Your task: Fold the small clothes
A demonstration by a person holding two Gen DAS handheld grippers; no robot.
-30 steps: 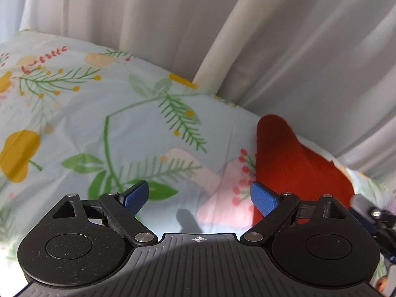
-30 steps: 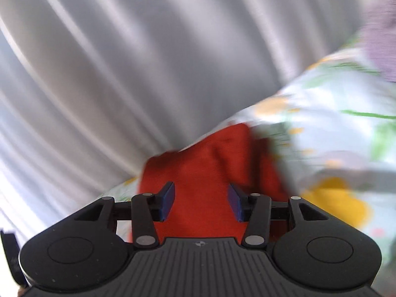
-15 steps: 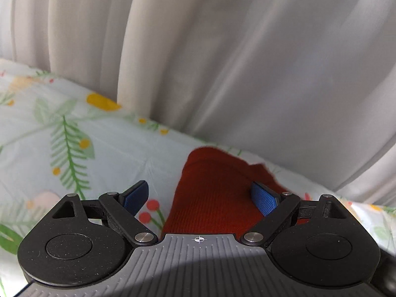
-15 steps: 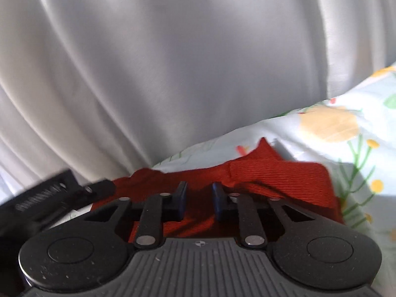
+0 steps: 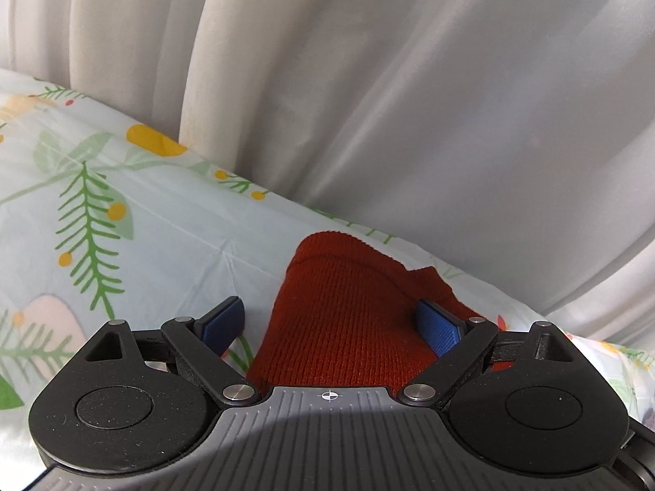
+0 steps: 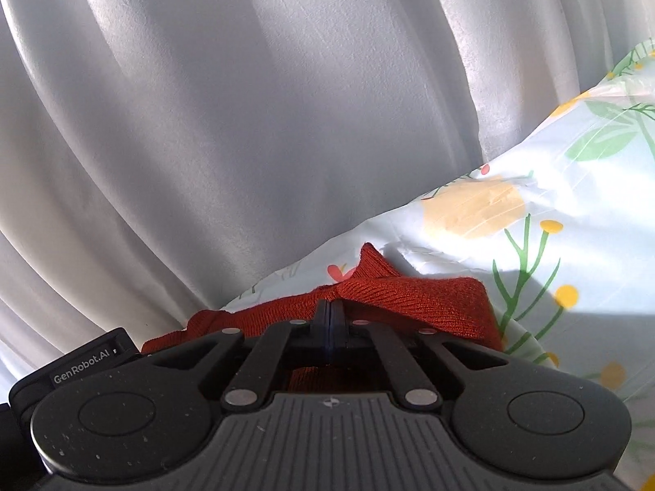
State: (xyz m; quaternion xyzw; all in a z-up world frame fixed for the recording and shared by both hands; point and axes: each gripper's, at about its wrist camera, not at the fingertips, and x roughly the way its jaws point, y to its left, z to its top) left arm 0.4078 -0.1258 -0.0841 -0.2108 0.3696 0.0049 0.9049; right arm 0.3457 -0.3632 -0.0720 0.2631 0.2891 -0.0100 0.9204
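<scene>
Item: red knit garment [image 5: 348,319], small, ribbed, lying on the floral-sheeted bed [image 5: 163,237] beside the white curtain [image 5: 409,102]. I judge it soft, light, limp and stretchy, best taken at edges or corners. My right gripper [image 6: 331,319] is clamped on its 12 o'clock edge; my left gripper [image 5: 331,323] stands apart, straddling the cloth, pads not pressing.

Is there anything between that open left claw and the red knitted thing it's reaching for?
Nothing visible. The left gripper is open with the red knit garment already lying between its blue pads, on the floral sheet.
</scene>
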